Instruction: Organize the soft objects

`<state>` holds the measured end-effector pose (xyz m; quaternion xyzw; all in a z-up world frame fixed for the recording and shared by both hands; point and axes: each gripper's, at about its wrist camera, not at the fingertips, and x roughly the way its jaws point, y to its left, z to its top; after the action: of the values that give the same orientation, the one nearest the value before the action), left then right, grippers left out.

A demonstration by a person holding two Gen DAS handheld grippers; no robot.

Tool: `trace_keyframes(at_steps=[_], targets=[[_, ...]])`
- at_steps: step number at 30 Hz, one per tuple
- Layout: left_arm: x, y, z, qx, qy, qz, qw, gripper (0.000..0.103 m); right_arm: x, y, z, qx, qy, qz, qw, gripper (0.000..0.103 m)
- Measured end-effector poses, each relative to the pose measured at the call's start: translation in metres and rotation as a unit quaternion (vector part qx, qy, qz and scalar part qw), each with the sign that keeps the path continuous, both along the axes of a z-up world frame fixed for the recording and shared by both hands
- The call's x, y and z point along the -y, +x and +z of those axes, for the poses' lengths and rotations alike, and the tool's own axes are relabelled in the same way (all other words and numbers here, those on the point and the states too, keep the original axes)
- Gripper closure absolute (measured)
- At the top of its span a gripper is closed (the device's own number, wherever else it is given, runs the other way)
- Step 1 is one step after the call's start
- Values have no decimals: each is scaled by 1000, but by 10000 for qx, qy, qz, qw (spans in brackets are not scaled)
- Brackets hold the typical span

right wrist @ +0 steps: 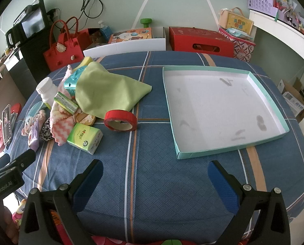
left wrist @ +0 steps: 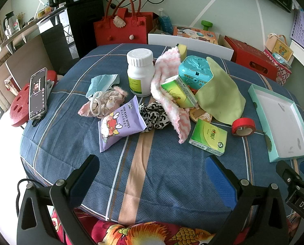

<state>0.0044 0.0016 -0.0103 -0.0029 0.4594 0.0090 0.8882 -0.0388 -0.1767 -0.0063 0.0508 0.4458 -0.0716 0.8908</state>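
Both claws are held wide apart over the blue plaid tablecloth, nothing gripped: left gripper, right gripper. "MINI BABY WIPES" can be read on the purple pack, parked at 11 o'clock of the left gripper. Just right of it a leopard scrunchie is seen, then a pink-white towel. A green tissue pack sits at 10 o'clock of the right gripper, red tape roll nearby. The teal tray is found at 1 o'clock. "GenRobot.AI" is printed on the left gripper's body.

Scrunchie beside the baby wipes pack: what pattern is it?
The scrunchie has a black-and-white leopard print, clearest in the left wrist view.
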Motion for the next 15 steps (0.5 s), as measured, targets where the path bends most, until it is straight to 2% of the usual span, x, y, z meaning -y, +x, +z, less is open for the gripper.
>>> trace_keyframes(at_steps=[11,15], targets=[[-1,0,0,-15,-23,40,10000,0,0,0,0,0,1,13,10000,0],[-13,3,-1,-160,-323,105,9993,0,-7,0,5,33,-154,167,9997,0]])
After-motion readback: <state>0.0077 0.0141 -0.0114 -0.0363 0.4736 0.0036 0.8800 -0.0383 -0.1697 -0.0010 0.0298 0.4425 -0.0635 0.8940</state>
